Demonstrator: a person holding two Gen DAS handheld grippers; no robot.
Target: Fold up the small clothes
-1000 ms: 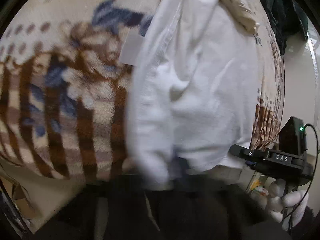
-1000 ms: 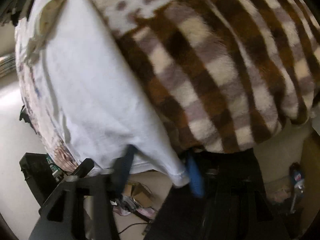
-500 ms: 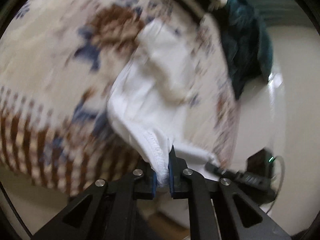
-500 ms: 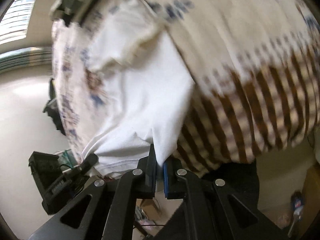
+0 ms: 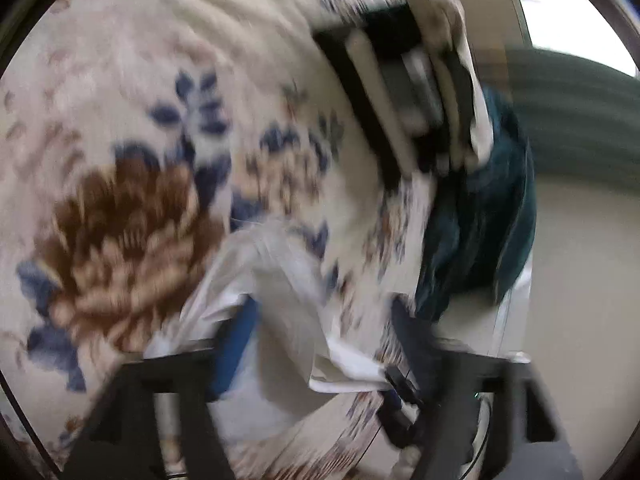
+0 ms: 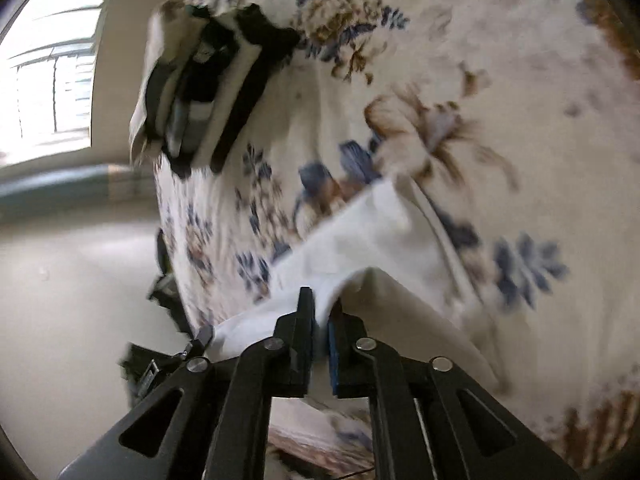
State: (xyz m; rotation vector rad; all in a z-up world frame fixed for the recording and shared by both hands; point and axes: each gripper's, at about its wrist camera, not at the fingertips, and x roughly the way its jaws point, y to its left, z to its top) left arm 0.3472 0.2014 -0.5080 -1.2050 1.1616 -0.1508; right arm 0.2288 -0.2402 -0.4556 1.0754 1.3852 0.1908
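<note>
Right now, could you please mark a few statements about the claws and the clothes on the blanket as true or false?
1. The right claw is shut on the small white cotton garment. True.
2. The left claw is shut tight. False: its fingers stand apart around the white cloth.
3. The garment lies on a floral fleece blanket. True.
4. The dark teal garment is red. False: it is dark teal.

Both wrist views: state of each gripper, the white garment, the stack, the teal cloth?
Left gripper: jaws open, astride garment.
Right gripper: shut on garment edge.
White garment: lifted, partly on the blanket.
Folded stack: at blanket edge.
Teal cloth: bunched, unfolded.
</note>
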